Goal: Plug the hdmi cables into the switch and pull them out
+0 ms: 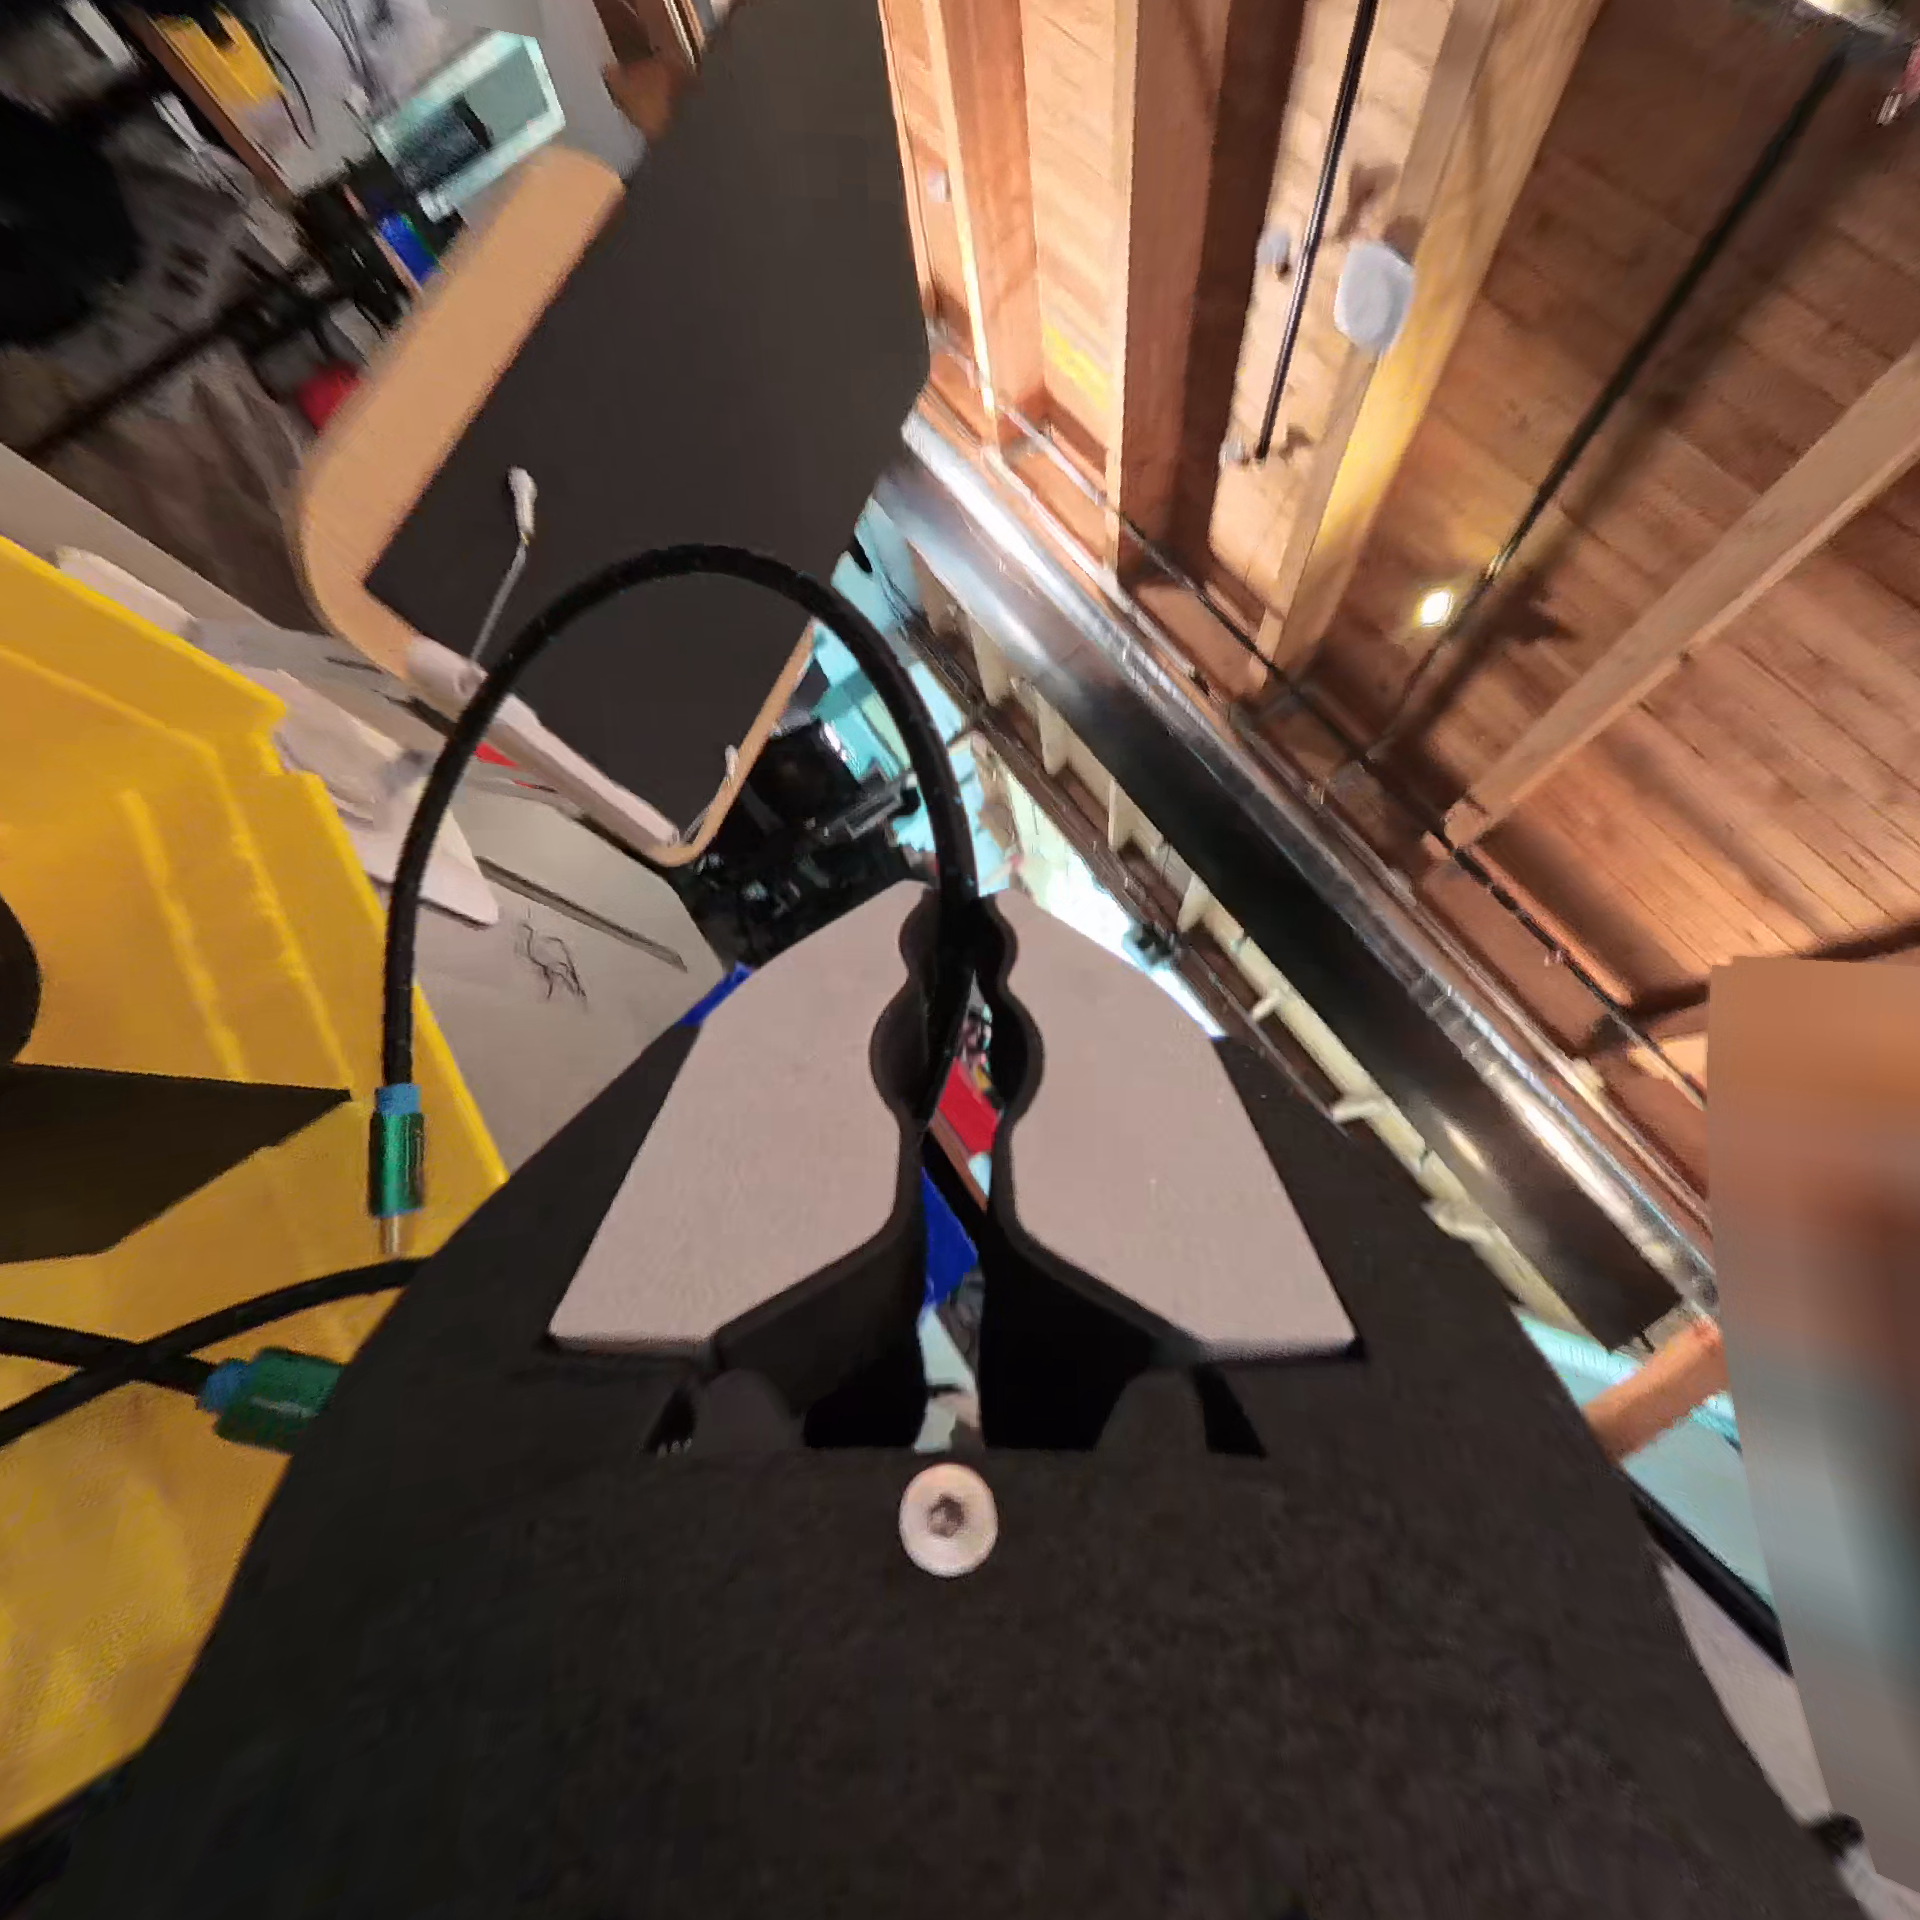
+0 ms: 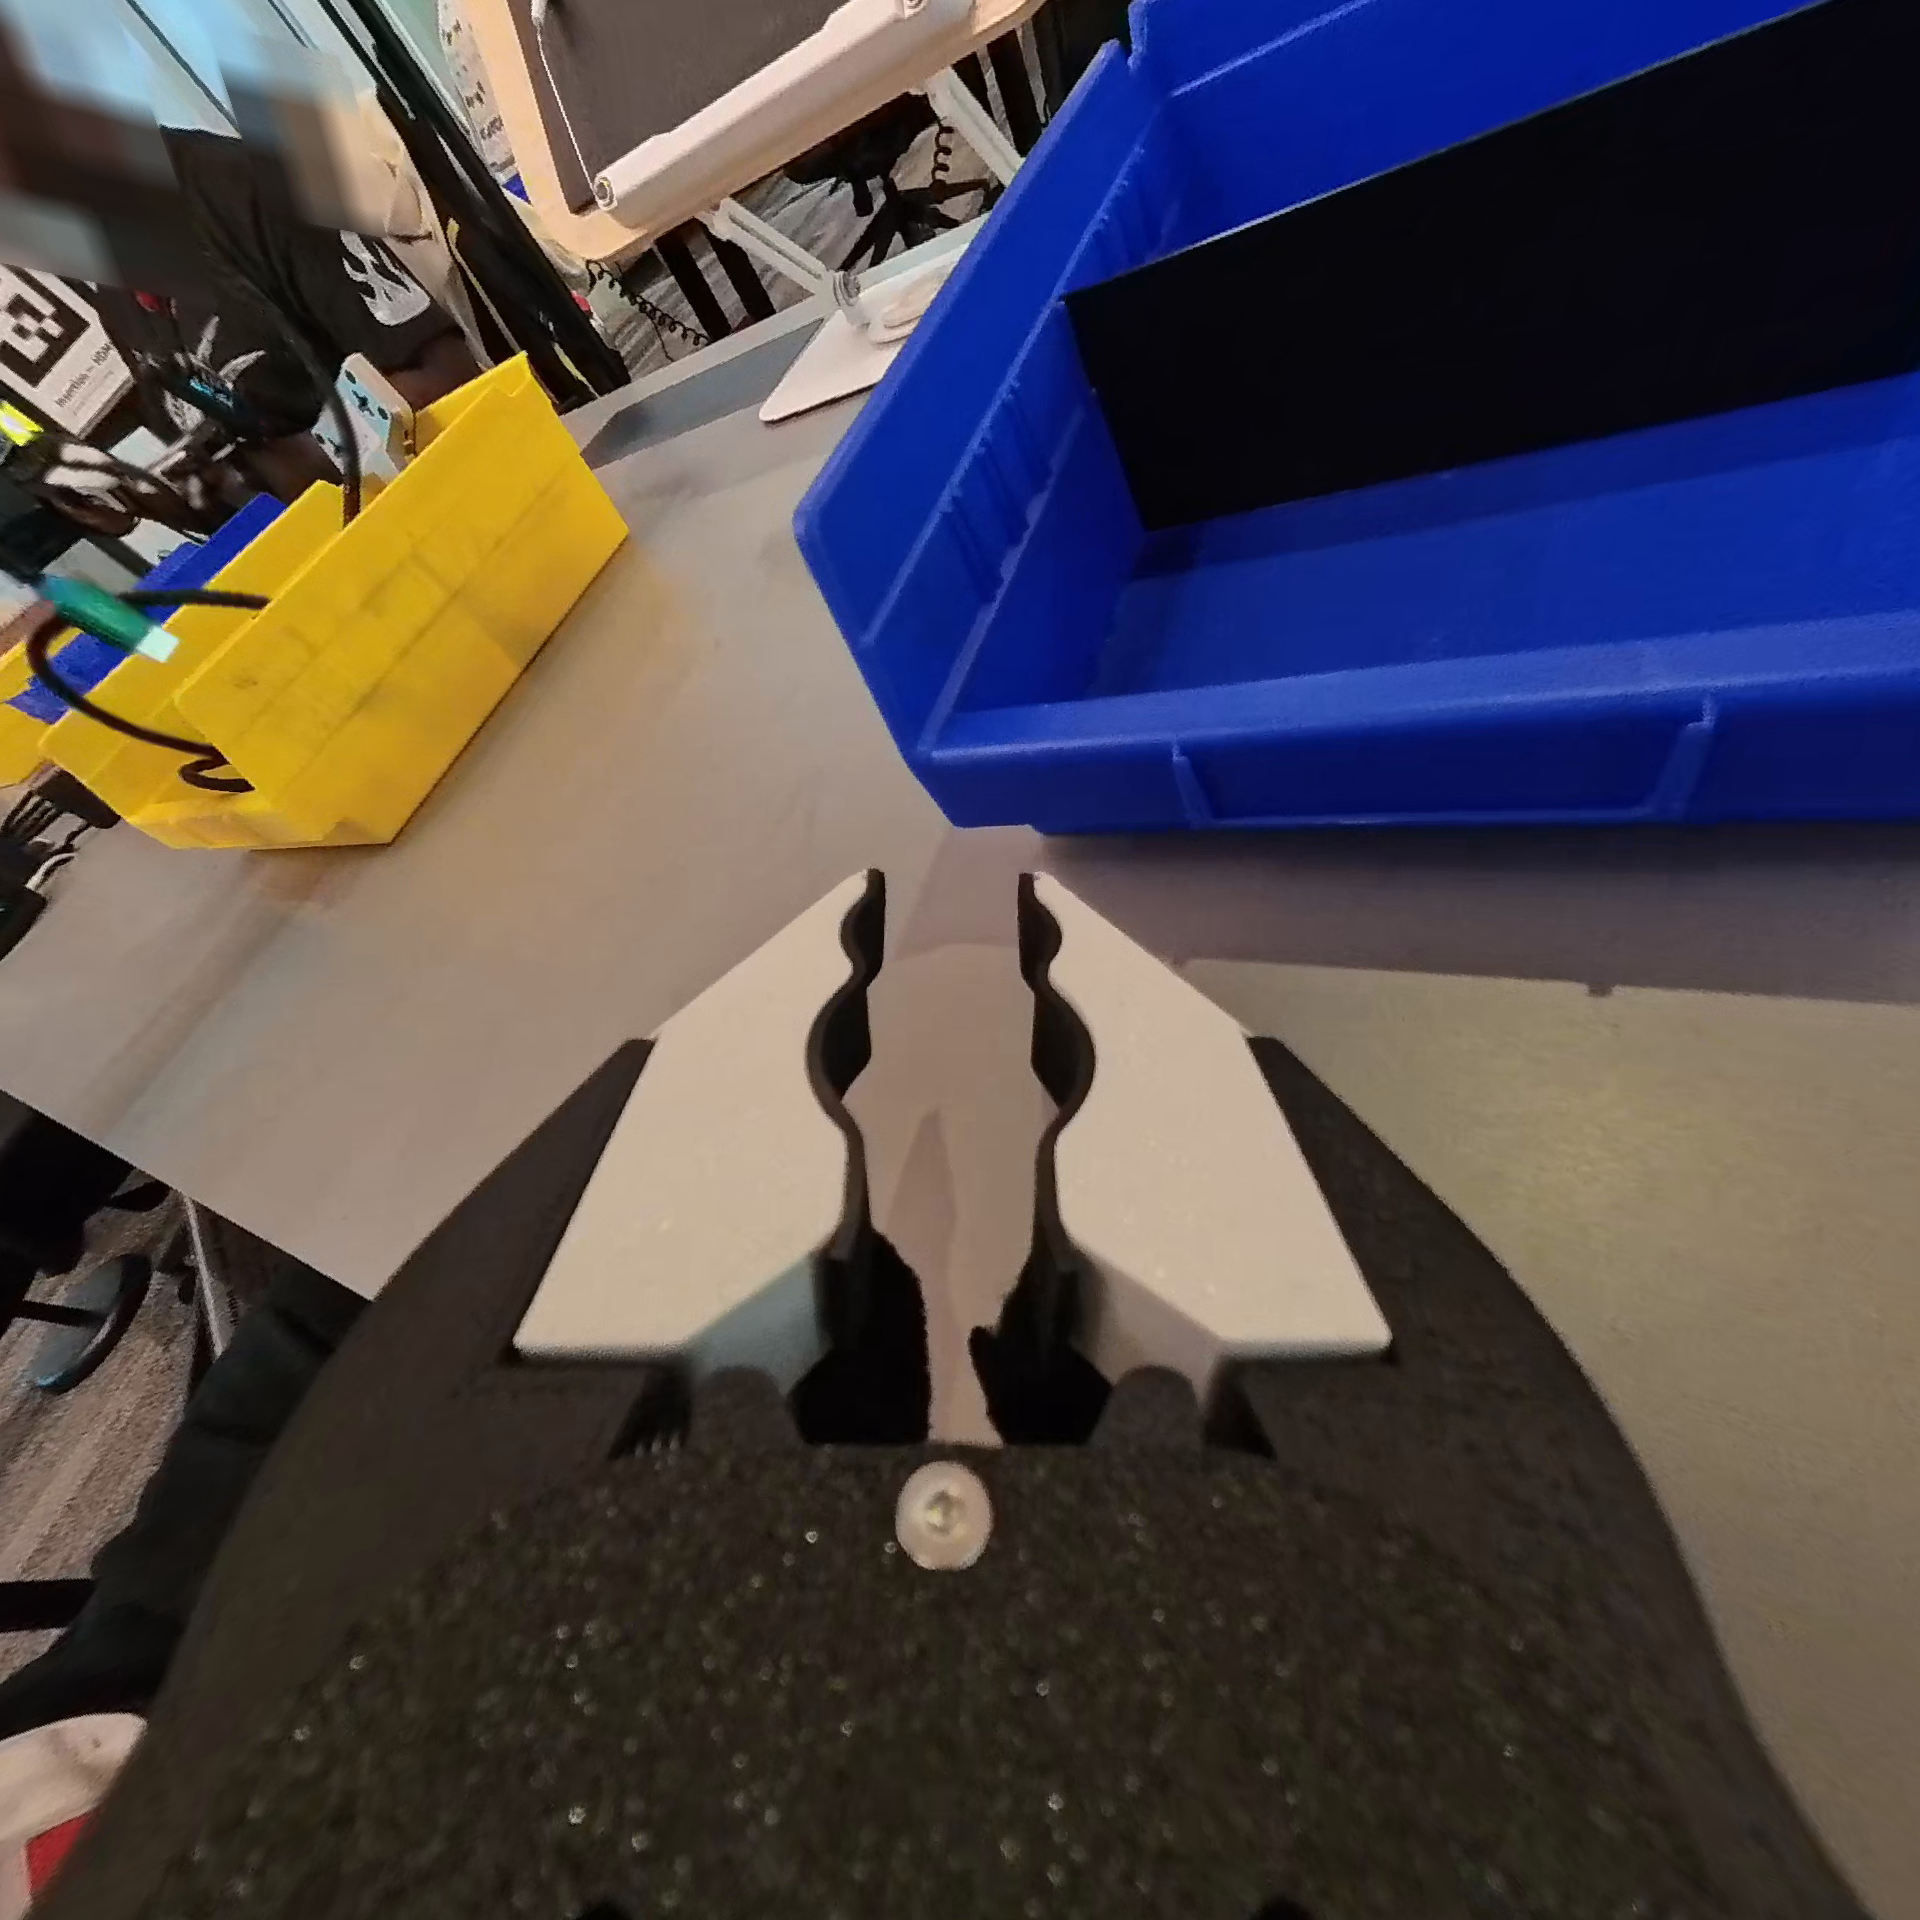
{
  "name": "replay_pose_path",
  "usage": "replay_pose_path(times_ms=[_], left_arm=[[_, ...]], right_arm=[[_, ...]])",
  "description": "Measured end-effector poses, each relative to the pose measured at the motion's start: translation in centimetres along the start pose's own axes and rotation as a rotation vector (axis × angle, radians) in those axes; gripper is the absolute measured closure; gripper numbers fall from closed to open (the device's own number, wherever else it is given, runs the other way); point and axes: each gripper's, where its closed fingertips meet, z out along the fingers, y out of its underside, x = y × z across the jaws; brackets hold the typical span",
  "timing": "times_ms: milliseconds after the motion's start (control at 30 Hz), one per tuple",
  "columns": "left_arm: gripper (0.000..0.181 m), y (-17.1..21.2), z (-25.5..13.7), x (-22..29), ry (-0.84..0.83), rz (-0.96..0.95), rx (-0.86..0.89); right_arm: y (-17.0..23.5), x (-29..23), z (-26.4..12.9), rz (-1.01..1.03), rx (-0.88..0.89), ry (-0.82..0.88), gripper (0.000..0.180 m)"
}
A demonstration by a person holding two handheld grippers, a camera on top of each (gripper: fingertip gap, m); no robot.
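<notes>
In the left wrist view my left gripper (image 1: 951,914) is shut on a black braided HDMI cable (image 1: 665,566). The cable arches up and over to the left, and its green plug (image 1: 398,1153) hangs free above the yellow bin (image 1: 156,883). A second green plug (image 1: 272,1397) with its cable lies low at the left over that bin. This view is tilted up toward the ceiling. My right gripper (image 2: 951,883) is open and empty, low over the grey table (image 2: 623,935). The right wrist view shows a raised green plug (image 2: 104,618) and a cable loop at the far left. No switch is clearly visible.
A blue bin (image 2: 1351,707) with a black divider stands just ahead and right of my right gripper. The yellow bin (image 2: 395,644) stands to the left on the table, with a pale object (image 2: 364,416) at its far end. A monitor on a white arm (image 1: 675,416) and a person stand behind. The grippers' ends are close to 50 centimeters from one another.
</notes>
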Motion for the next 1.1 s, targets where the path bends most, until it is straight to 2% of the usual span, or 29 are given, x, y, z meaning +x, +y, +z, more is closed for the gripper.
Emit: replay_pose_path(times_ms=[167, 333, 467, 567, 667, 800, 900, 1100], left_arm=[[0.174, 1.6, 1.1, 1.9, -0.023, 0.188, -0.085], [0.174, 1.4, 2.1, 7.2, 0.096, 0.295, -0.048], [0.174, 5.3, 3.5, 10.5, 0.178, 0.260, -0.199], [0.174, 10.0, 4.6, 10.7, 0.213, 0.195, -0.430], [0.174, 15.3, 4.3, 10.0, 0.281, 0.152, -0.816], [0.174, 19.7, 3.7, 5.3, 0.206, 0.121, -1.290], [0.174, 21.8, 5.0, 0.5, 0.053, 0.253, -1.513], [0.175, 27.7, 8.1, -3.1, 0.245, 0.586, -1.866]], right_arm=[[0.2, -0.2, 0.1, 0.002, -0.009, -0.008, 0.154], [0.2, -0.2, 0.1, 0.002, -0.012, -0.009, 0.155], [0.3, -0.2, 0.1, 0.004, -0.015, -0.010, 0.154], [0.3, -0.2, 0.0, 0.005, -0.015, -0.012, 0.155], [0.3, -0.2, 0.0, 0.007, -0.014, -0.016, 0.155], [0.2, -0.2, 0.0, 0.010, -0.013, -0.019, 0.155], [0.1, -0.2, 0.1, 0.009, -0.014, -0.019, 0.154], [0.2, -0.2, 0.5, -0.011, -0.026, -0.010, 0.155]])
